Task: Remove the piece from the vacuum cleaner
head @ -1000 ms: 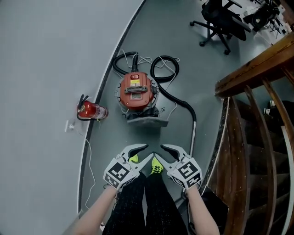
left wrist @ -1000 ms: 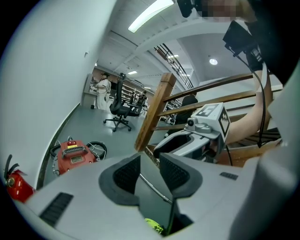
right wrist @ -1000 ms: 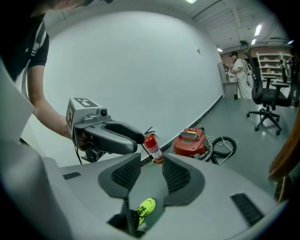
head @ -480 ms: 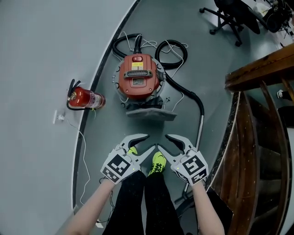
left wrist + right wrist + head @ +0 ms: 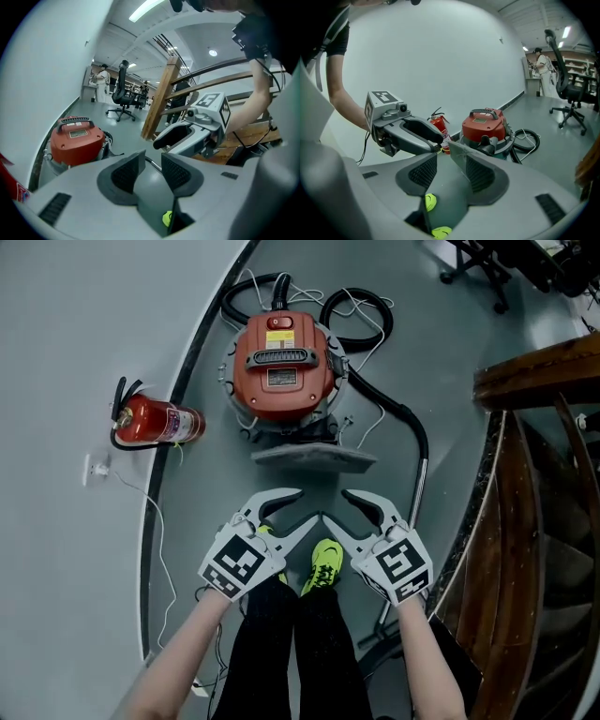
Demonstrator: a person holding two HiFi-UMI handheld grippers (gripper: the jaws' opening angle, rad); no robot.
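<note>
While rounded, smooth red vacuum cleaner (image 5: 281, 367)

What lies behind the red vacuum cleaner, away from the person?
Black hose lying in loops. The vacuum cleaner covers with its red body where the hose connects.

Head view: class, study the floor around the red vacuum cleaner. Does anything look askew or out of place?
Mildly untidy only. Around the red drum vacuum cleaner, its black hose and thin white cable sprawl in loose loops. A flat grey piece lies at its front, slightly skewed. Nothing looks spilled or broken.
</note>
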